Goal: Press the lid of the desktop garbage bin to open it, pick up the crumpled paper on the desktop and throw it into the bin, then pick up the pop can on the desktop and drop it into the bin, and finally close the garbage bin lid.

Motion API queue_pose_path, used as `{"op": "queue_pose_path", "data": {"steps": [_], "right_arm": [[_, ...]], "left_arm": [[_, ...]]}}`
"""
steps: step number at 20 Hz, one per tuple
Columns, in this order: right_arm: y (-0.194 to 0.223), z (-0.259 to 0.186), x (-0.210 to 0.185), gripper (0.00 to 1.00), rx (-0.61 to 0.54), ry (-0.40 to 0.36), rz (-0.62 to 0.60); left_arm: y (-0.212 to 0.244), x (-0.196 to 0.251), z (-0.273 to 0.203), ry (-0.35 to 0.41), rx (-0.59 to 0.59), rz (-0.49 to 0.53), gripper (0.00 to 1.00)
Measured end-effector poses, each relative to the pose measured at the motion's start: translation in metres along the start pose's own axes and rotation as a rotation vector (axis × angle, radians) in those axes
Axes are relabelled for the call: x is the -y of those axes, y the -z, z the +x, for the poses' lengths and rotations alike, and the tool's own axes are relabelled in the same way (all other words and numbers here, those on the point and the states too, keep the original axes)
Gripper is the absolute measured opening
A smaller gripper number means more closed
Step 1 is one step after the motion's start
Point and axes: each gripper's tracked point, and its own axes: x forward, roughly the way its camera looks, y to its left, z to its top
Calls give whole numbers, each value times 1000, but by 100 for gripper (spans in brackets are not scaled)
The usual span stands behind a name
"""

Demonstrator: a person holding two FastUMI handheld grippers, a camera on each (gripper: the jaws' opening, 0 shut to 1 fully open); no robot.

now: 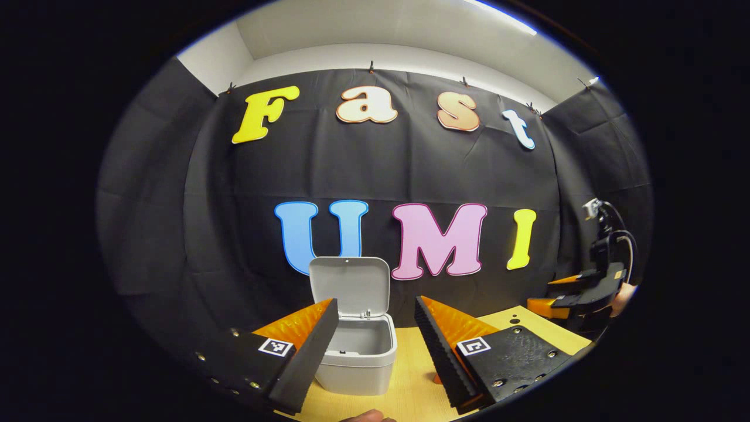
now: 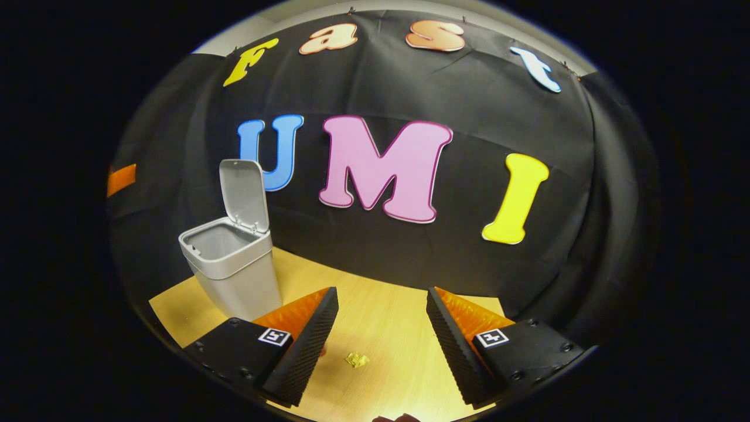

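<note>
Bin: the bin (image 2: 234, 272) stands on the worktop (image 2: 381, 316) with its lid (image 2: 243, 196) swung up and back, so the mouth is open; the opening step looks done.
Paper: a small crumpled paper (image 2: 357, 360) lies on the worktop in the right gripper view, low between the right tool's fingers, nearer the left one.
Right tool: the right tool (image 2: 381, 346) has its fingers spread wide, nothing in them; the paper sits just ahead and below.
Left tool: the left tool (image 1: 375, 346) is also spread and bare, pointed straight at the bin's open mouth.
Nearer hand: the right, by my reading; the paper lies in its line.
Key relation: from the right tool the bin is up and to the left of the paper, well apart from it.
Room: bare worktop around the paper; the cloth wall lies behind the bin.
Can: a small reddish patch by the left tool's right finger may be it; I cannot tell.
Paper axis: too small to judge.
</note>
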Motion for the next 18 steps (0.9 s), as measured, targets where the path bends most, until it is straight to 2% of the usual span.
{"op": "queue_pose_path", "data": {"steps": [5, 10, 14, 18], "right_arm": [[76, 65, -5, 98, -239, -27, 59], [172, 112, -14, 99, -555, -46, 122], [244, 145, -23, 99, -784, -12, 281], [275, 159, -21, 100, -888, 43, 419]], "left_arm": [[2, -9, -9, -29, -4, -3, 87], [10, -17, -22, -55, -24, 9, 87], [19, -24, -31, -94, -56, 11, 87], [33, -37, -40, -144, -109, 16, 86]]}}
